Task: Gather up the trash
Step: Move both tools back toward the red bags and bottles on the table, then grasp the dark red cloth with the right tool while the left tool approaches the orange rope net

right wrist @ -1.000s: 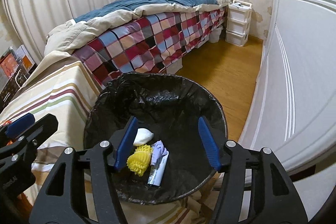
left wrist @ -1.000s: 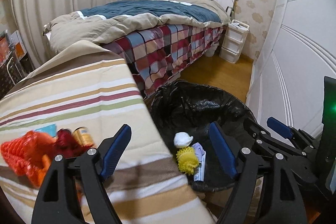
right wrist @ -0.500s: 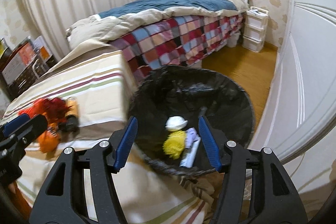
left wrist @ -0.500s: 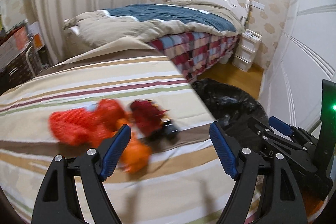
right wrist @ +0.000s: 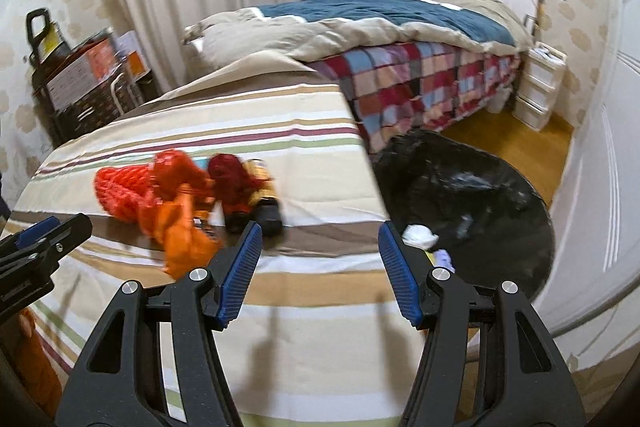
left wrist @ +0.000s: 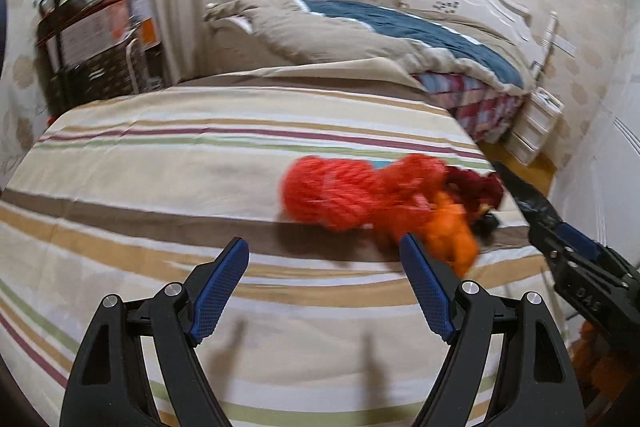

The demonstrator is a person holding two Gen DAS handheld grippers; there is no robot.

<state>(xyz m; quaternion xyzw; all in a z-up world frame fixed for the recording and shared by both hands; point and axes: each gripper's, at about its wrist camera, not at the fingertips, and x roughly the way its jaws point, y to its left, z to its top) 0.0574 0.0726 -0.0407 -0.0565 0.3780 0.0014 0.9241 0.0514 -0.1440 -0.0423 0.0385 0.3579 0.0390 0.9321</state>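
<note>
Blurred heap of red and orange yarn-like trash (left wrist: pixel 360 193) on striped counter (left wrist: pixel 168 163) (items hard to separate) | left tool (left wrist: pixel 324 287) wide, empty | right tool (right wrist: pixel 320 269) half-spread, empty | black-lined bin (right wrist: pixel 492 195) beside counter, partly hidden.
</note>
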